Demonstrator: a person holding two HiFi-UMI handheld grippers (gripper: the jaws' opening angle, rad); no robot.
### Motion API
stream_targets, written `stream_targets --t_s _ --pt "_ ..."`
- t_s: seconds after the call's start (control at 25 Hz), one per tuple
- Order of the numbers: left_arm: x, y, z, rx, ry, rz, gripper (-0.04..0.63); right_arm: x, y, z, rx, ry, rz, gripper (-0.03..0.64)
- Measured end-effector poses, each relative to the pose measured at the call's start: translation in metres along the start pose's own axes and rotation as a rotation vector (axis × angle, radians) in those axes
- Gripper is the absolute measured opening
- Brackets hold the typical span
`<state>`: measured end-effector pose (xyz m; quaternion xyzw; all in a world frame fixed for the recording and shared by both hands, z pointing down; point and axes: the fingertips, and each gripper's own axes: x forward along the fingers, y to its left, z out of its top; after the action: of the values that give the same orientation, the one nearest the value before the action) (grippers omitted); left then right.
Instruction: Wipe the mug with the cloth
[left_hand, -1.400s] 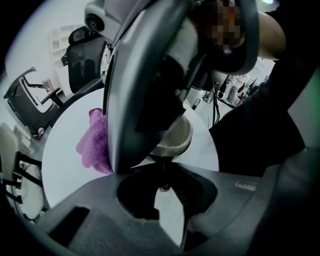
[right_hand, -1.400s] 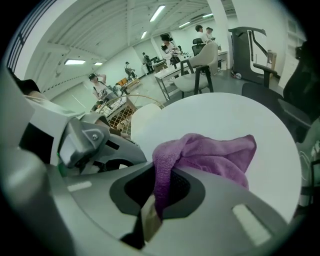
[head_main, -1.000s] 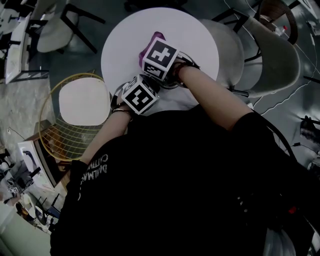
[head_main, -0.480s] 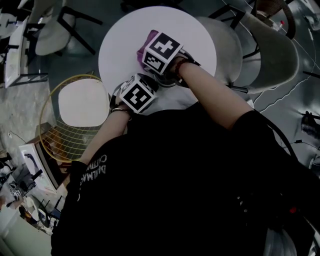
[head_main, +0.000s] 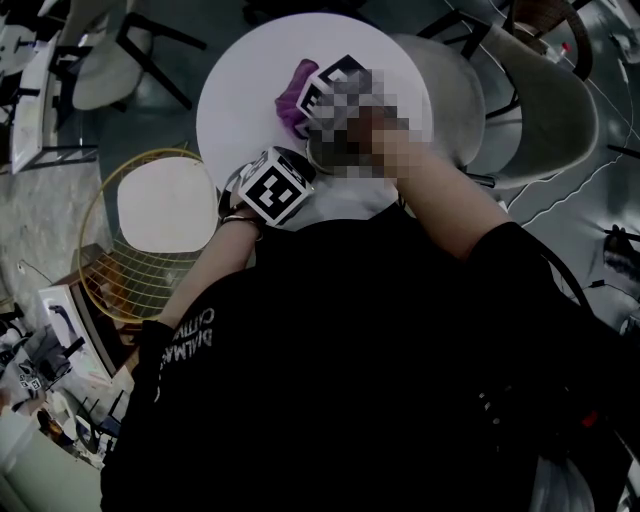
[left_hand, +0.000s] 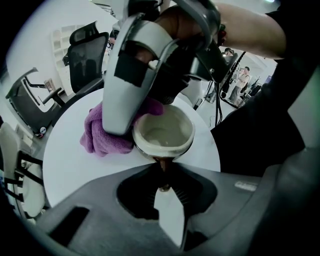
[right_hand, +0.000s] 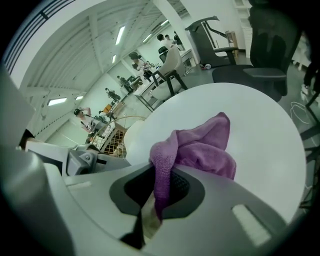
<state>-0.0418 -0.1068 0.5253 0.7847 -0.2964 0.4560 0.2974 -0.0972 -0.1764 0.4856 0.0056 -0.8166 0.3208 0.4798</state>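
A cream-lined, brown-sided mug (left_hand: 164, 132) stands on the round white table (left_hand: 75, 170). My left gripper (left_hand: 162, 171) is shut on the mug's handle at its near side. The purple cloth (right_hand: 200, 150) is pinched in my right gripper (right_hand: 161, 192), which is shut on a fold of it. In the left gripper view the right gripper's body (left_hand: 127, 85) presses the cloth (left_hand: 102, 135) against the mug's left side. From the head view the mug is hidden under the marker cubes; only the cloth (head_main: 297, 88) shows beside the right one, and the left gripper's cube (head_main: 272, 187) sits near the table's front edge.
A wire-frame chair with a white seat (head_main: 165, 205) stands left of the table. Pale shell chairs (head_main: 545, 110) crowd its right side. A black office chair (right_hand: 260, 55) stands beyond the far edge. The table (head_main: 240, 100) is small, with its rim close on all sides.
My right gripper has shifted up and to the right in the head view and rolled, leaving more of the purple cloth showing at its left. The left gripper has stayed put.
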Motion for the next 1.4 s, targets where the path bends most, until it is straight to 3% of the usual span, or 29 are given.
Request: stream_targets --t_s 0.76,1.4 --pt "0.0 0.001 0.002 -0.022 0.033 0.05 0.061 -0.026 -0.034 -0.007 0.123 -0.165 0.009 0.032" --pt "0.005 -0.01 0.0 -0.029 0.08 0.037 0.061 -0.046 -0.05 -0.031 0.356 -0.376 0.074 0.032"
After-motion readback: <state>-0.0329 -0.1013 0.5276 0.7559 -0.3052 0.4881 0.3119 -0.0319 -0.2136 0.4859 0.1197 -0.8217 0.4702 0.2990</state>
